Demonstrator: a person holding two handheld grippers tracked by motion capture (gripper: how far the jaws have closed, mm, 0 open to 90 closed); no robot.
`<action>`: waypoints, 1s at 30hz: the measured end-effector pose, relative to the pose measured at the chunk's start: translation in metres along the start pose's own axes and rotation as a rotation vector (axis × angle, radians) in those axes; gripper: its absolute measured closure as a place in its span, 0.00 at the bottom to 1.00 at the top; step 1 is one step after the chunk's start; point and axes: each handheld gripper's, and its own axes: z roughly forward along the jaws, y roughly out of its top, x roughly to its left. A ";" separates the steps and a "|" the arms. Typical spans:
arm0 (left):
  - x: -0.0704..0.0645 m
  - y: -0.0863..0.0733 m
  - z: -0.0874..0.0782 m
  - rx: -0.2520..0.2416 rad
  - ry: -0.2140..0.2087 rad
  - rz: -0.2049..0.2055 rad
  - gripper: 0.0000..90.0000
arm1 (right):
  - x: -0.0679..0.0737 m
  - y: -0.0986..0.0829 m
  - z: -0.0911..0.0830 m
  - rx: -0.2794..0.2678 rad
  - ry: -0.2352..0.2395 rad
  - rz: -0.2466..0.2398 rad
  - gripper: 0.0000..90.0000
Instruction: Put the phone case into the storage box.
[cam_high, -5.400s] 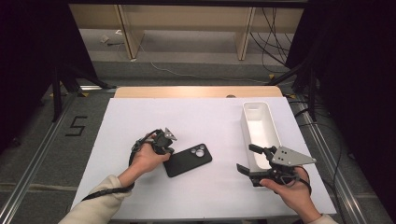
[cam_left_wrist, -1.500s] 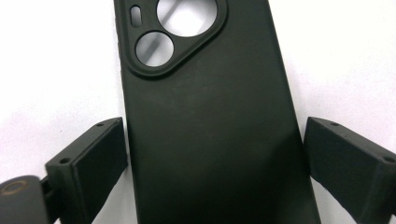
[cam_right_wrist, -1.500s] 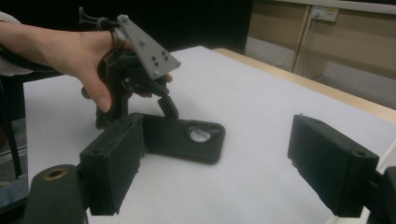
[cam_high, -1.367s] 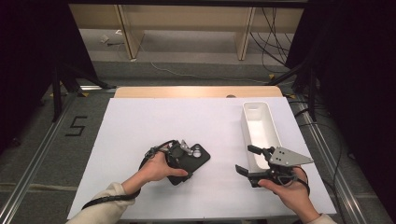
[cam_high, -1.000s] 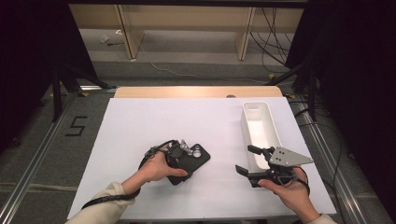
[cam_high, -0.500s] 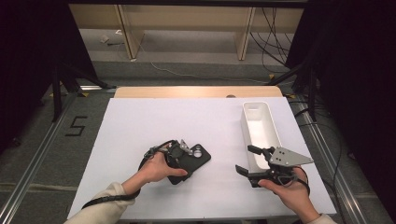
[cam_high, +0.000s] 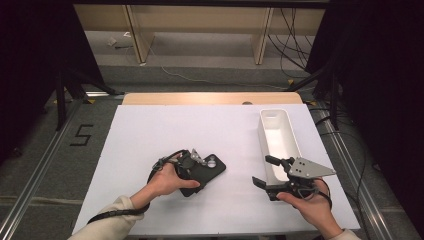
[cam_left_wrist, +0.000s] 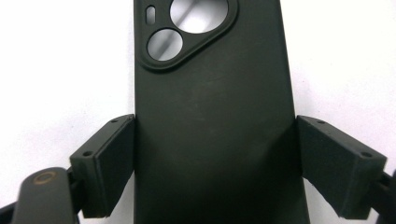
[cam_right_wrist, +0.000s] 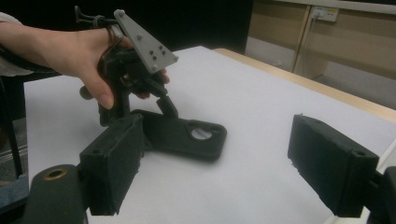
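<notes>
A black phone case (cam_high: 212, 169) lies camera cutout up on the white table (cam_high: 200, 125), left of centre near the front. My left gripper (cam_high: 192, 169) reaches over its near end. In the left gripper view, both pads (cam_left_wrist: 114, 158) press the long sides of the case (cam_left_wrist: 215, 84), so the left gripper (cam_left_wrist: 215, 123) is shut on it. The right gripper view shows the case (cam_right_wrist: 191, 135) with the left gripper (cam_right_wrist: 140, 112) and a hand above it. My right gripper (cam_high: 265, 171) is held at the front right, open, with nothing between its jaws (cam_right_wrist: 219, 140).
A long white tray (cam_high: 278, 140) stands at the right, just beyond the right gripper, and looks empty. A wooden strip (cam_high: 210, 98) runs along the table's far edge. Bare white table surface spreads across the back and left.
Since 5.4 s ago my left gripper has moved right from beside the case onto it and shut on its sides. Over the last second nothing has visibly moved.
</notes>
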 end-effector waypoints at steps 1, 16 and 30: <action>0.000 0.000 0.000 -0.001 0.000 0.000 0.17 | 0.000 0.000 0.000 0.000 0.000 0.000 0.22; -0.001 0.001 -0.004 -0.026 0.007 -0.009 0.18 | 0.000 0.000 0.000 0.001 0.000 0.001 0.22; 0.000 0.002 -0.010 -0.069 0.004 -0.034 0.19 | 0.000 0.000 0.000 0.000 -0.001 -0.001 0.22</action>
